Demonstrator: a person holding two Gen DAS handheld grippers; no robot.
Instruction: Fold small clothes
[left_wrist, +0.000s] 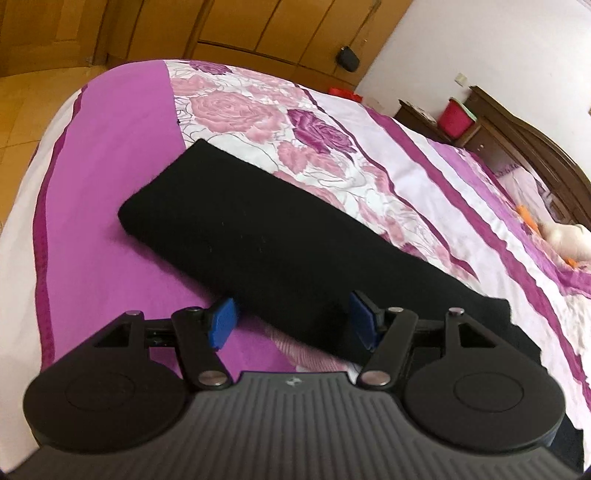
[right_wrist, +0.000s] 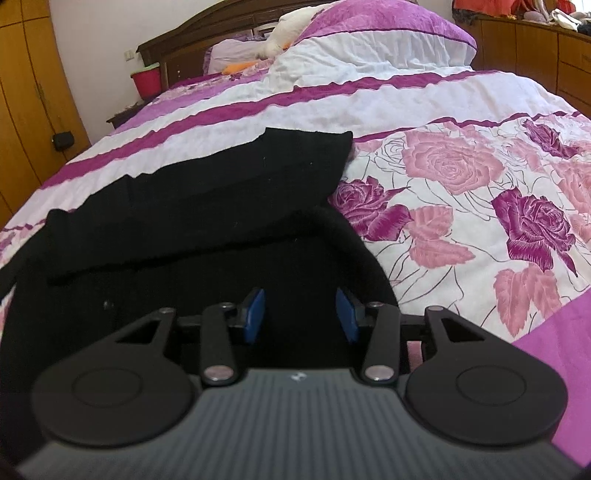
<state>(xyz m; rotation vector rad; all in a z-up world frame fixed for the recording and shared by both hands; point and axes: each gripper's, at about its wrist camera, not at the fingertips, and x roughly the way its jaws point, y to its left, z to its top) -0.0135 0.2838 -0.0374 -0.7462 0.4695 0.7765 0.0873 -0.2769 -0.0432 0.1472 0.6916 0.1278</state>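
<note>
One black garment (left_wrist: 236, 229) lies on the bed (left_wrist: 110, 177), folded into a long strip that runs from near the bed's foot-end corner diagonally toward the near edge, over the plain purple band & the rose print. L gripper (left_wrist: 291, 321) hangs just above the strip's near end w/ jaws wide, blue pads (left_wrist: 223, 323) apart on either side of the cloth edge, nothing pinched. In the right wrist view the same garment (right_wrist: 207, 206) looks less tidy: one layer lies w/ a ragged edge across another, and a rounded fold bulges up close to the R gripper (right_wrist: 299, 314). R jaws stand partway open, narrower than the L; black cloth sits below & behind the pads (right_wrist: 255, 314), but they don't appear to press on it, so prob. no grip. Judged from this, the long fold is done & a crosswise fold is likely next. Risks: if either gripper closes on only the top layer, layers may slide apart & the strip opens up. Black on black makes the edges hard to read, so a pinch could miss the real edge. Soft quilt gives under pressure, so a pad might also catch the bed cover along w/ the cloth. Uneven lift btw L & R would skew the fold.
</note>
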